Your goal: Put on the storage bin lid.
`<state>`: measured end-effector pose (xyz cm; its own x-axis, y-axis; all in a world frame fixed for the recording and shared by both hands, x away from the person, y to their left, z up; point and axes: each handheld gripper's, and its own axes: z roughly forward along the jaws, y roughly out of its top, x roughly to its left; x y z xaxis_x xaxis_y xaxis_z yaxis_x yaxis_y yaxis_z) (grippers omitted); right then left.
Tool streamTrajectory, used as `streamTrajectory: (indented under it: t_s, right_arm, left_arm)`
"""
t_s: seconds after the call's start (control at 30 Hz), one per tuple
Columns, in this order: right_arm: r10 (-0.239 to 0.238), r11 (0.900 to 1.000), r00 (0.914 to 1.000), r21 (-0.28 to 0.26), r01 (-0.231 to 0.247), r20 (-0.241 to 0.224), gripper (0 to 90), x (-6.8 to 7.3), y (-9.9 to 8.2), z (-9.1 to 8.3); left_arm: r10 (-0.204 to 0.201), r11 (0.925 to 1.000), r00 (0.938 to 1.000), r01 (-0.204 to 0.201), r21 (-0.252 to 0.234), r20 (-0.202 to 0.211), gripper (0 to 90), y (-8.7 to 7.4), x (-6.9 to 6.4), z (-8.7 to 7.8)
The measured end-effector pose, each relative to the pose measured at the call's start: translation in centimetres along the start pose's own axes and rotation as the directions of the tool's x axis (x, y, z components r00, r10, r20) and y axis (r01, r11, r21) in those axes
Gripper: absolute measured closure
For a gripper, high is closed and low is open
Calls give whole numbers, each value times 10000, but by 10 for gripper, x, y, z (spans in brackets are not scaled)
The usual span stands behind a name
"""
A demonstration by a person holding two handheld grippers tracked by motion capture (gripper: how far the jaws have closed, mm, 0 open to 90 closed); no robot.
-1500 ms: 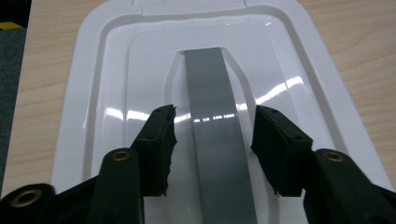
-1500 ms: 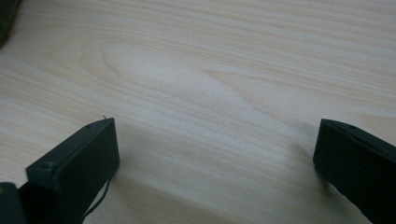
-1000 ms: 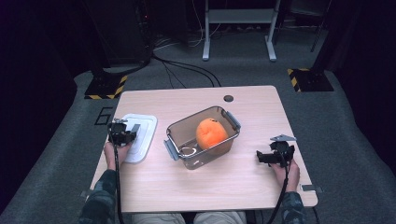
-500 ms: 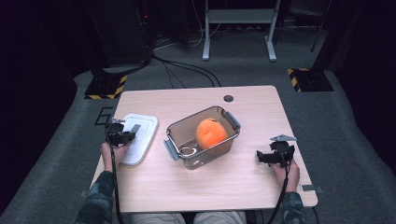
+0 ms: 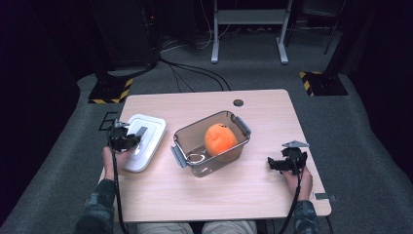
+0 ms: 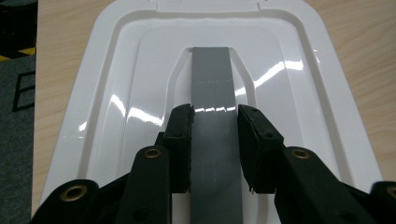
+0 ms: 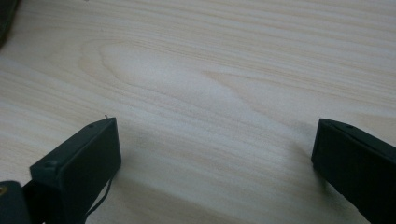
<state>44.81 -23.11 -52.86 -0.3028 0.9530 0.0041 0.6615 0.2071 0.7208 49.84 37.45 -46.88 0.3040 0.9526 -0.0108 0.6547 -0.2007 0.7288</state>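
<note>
A white lid [image 5: 148,139] with a grey strap handle [image 6: 212,79] lies at the left of the wooden table [image 5: 219,195]. My left gripper [image 5: 133,141] is at the lid's near end, and in the left gripper view its [image 6: 215,116] two jaws are shut on the sides of that handle. A clear plastic container [image 5: 181,141] with grey side latches stands mid-table with an orange [image 5: 220,139] inside. My right gripper [image 5: 272,163] rests low at the table's right side; its [image 7: 215,140] jaws are open over bare wood with nothing between them.
A dark round hole [image 5: 238,103] sits near the table's far edge. Beyond the table are floor cables [image 5: 195,73], two stand bases with yellow-black stripes [image 5: 109,92] [image 5: 321,83] and a metal frame leg [image 5: 214,44]. Bare wood lies between the container and the right gripper.
The left hand has shifted slightly and seems a little higher, still gripping the lid's handle. The right hand, container and orange have stayed put.
</note>
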Motion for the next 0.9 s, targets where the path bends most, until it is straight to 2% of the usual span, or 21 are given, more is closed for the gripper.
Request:
streamTrajectory:
  t_s: [0.27,0.5,0.63,0.9]
  right_arm:
    - [3,10000,10000,-1,-3,2,8,0,0,0]
    - [19,10000,10000,-2,-19,3,10,0,0,0]
    - [18,10000,10000,7,-18,2,10,0,0,0]
    - [57,10000,10000,0,-57,19,13,0,0,0]
  left_arm:
    - [198,9998,9993,-197,-17,313,668,5,-1,-7]
    - [204,9998,9982,-202,-39,566,669,8,-2,-11]
    - [218,9997,9979,-209,-149,617,669,12,-4,-15]
    - [496,9986,9959,-480,-235,752,669,22,-7,-25]
